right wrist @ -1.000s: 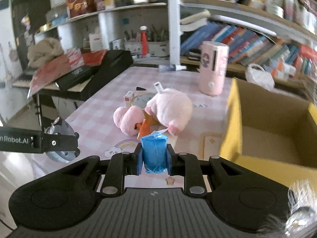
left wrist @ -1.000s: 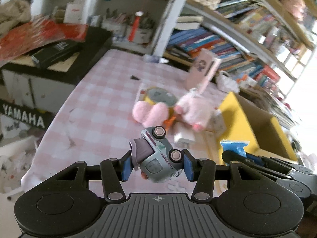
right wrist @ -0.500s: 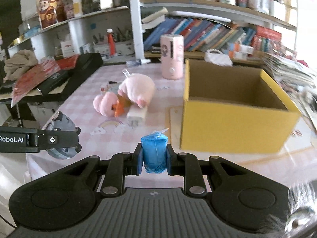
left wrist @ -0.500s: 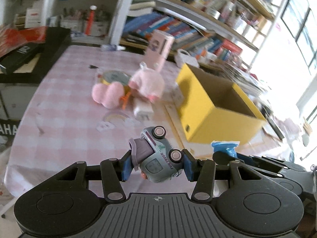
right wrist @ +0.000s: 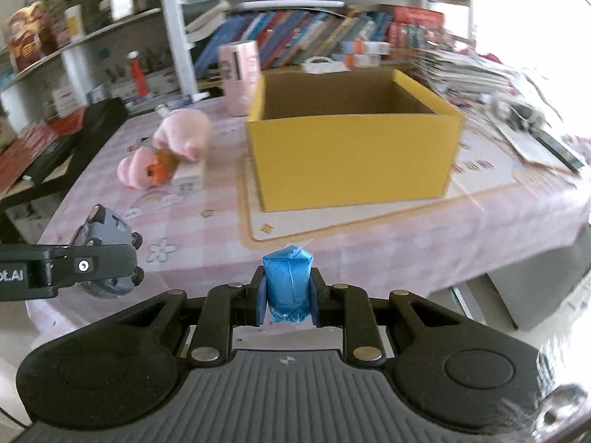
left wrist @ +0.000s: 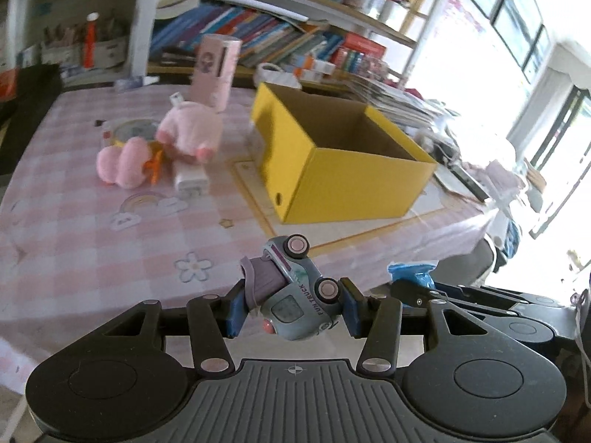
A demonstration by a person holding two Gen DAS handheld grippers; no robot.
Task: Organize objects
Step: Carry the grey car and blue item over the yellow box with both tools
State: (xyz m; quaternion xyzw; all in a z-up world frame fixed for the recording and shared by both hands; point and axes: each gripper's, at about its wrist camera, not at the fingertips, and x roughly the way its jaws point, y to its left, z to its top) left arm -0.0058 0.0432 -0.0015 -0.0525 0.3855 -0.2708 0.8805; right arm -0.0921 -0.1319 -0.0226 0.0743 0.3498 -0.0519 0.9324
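Note:
My left gripper (left wrist: 293, 301) is shut on a small grey-blue toy truck (left wrist: 295, 291), held above the near edge of the pink checked table (left wrist: 92, 243). My right gripper (right wrist: 288, 295) is shut on a small blue wrapped packet (right wrist: 288, 284); it also shows in the left wrist view (left wrist: 410, 277). An open yellow cardboard box (right wrist: 351, 147) stands on the table ahead; the part of its inside that shows is bare. The toy truck also shows at the left of the right wrist view (right wrist: 103, 251). A pink plush toy (left wrist: 184, 136) lies left of the box.
A white charger block (left wrist: 190, 177), a tape roll (left wrist: 129, 131) and a tall pink cylinder (left wrist: 216, 72) are on the table behind and beside the plush. Bookshelves (left wrist: 277, 37) stand behind. Papers and magazines (right wrist: 517, 110) lie right of the box.
Both grippers have pulled back from the table and turned right, so the yellow box now sits in the middle of both views. Both still hold their objects.

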